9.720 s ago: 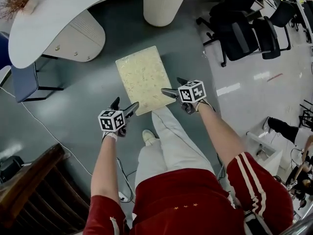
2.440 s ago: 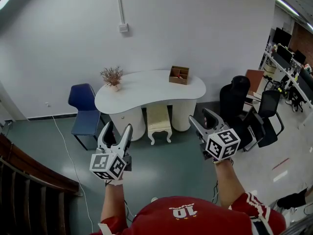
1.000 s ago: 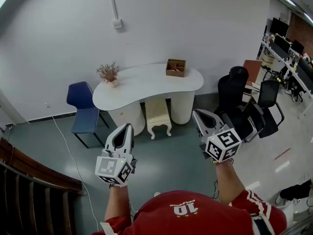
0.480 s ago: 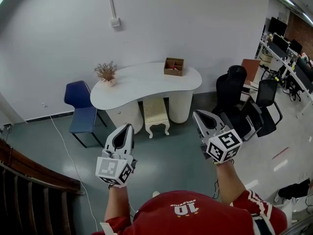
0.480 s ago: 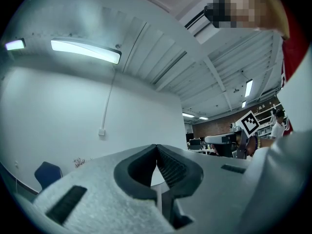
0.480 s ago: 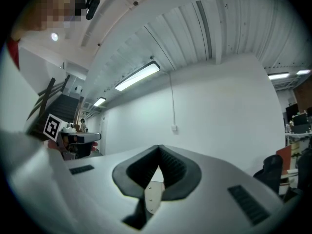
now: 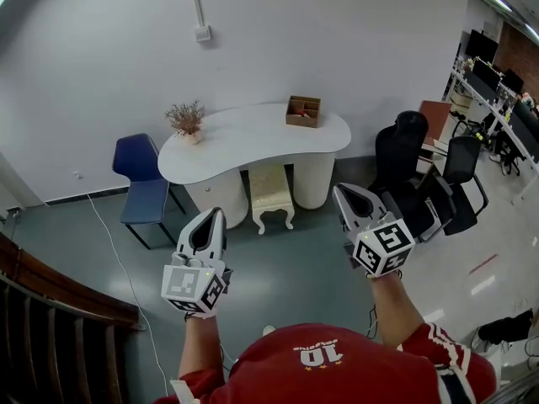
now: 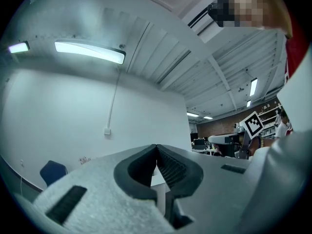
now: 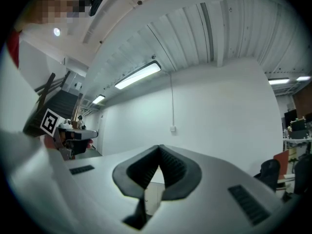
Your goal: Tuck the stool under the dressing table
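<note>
1. The stool [image 7: 271, 190] stands on the floor at the dressing table [image 7: 253, 138]. It sits in the gap between the drawer unit [image 7: 212, 202] on one side and the round pedestal [image 7: 314, 182] on the other. The back of its seat is under the tabletop edge, while the front of the seat and the two front legs show out in the open.
2. The left gripper [image 7: 212, 217] has its jaws pressed together with nothing between them, as its own view shows [image 8: 156, 146].
3. The right gripper [image 7: 343, 194] is closed and empty too, its pads meeting at the tip [image 9: 159, 146].
4. Both grippers are held up in front of the person and point toward the table. The stool lies straight ahead of them and lower, well apart across the bare floor [image 7: 286, 268].
5. In the head view the stool falls between the two grippers, a touch closer to the left one. I judge neither hand clearly nearer.
6. The seat's long side seems to run front to back, into the gap, though part of it is hidden by the tabletop.
7. Any further push would go along that line, straight away from the person. From here the stool already looks mostly tucked in.
</note>
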Tool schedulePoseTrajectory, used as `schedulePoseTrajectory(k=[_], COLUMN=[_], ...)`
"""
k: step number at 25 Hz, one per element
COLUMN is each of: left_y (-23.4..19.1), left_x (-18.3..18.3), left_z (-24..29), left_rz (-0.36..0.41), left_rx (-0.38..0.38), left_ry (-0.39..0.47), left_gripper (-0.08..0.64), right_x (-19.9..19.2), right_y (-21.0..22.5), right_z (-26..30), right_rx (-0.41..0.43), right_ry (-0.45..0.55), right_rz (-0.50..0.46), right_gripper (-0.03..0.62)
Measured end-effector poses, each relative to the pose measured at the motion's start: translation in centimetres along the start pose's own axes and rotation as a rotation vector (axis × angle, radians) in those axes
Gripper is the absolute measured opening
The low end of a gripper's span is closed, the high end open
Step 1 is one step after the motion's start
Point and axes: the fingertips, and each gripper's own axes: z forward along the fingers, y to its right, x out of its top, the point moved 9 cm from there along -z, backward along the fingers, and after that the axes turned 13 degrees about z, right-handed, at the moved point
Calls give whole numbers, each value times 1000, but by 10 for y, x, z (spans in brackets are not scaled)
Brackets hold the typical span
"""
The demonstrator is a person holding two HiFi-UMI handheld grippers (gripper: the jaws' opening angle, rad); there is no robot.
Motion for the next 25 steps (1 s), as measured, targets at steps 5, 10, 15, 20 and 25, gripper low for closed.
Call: schedulePoseTrajectory(k=[5, 10, 15, 20, 25], left_y=[-12, -19, -24, -29, -39], left_x=[-4, -8, -11, -13, -18], left_z=[-6, -11, -14, -18, -20], left_rz=[-14, -31, -28, -28, -29], left_rx=[35, 50, 50, 48, 40], left_ry=[-6, -11, -19, -18, -16], left_gripper=[0, 0, 0, 0, 0], right_x=[-2, -4, -6, -8, -13], right_y=[-1, -5, -8, -12, -18], right_z=[6, 11, 17, 21, 29], right_rx=[-6, 0, 2, -8, -13], right_ry=[3, 1, 1, 9, 14], right_rz=[-3, 3, 7, 14, 21], right_gripper=[-1, -2, -1, -2, -2])
